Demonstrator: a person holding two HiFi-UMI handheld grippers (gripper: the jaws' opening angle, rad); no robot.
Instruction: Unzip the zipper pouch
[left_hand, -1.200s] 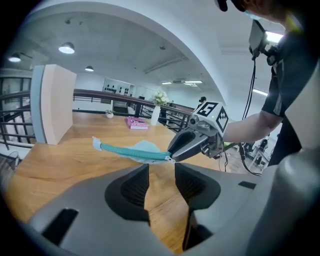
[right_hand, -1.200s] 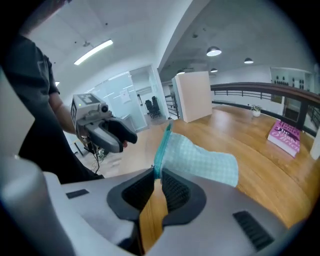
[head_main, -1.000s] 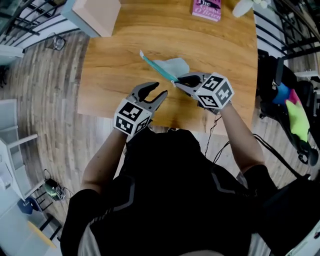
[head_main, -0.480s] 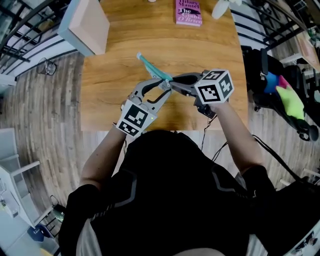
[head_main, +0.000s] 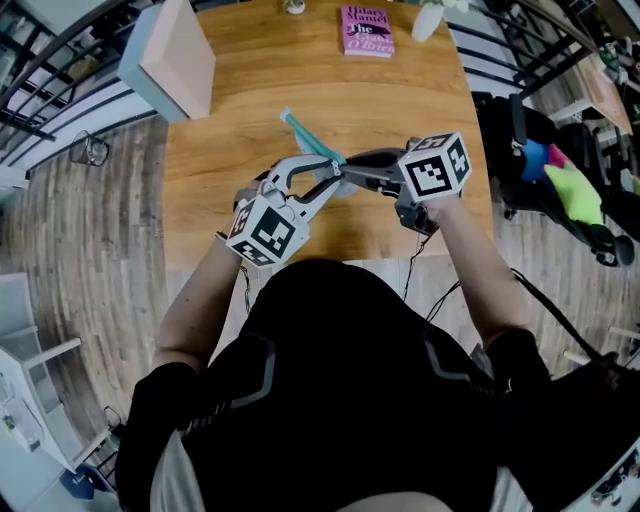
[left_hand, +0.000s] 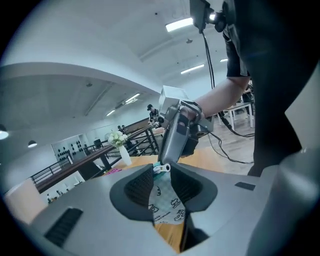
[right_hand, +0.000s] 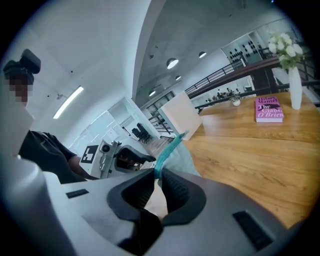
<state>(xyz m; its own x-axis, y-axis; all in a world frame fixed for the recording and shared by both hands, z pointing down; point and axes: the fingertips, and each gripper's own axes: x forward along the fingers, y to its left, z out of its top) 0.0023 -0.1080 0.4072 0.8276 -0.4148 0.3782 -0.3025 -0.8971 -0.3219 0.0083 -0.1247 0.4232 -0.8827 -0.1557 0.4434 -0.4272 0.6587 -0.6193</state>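
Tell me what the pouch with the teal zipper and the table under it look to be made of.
The pale printed pouch with the teal zipper: seemingly thin, matte woven cloth, since it hangs limp and creases softly. The brown table: wood or a wood-look laminate, with long grain streaks and a soft satin sheen. Which of the two it is cannot be told from here.

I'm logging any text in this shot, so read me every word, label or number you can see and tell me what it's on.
"Hilary Mantel": on the pink book.
"The Giant O'Brien": its title, blurred, so uncertain.
On the zipper pouch: tiny prints, unreadable.
On the marker cubes: patterns only, no words.
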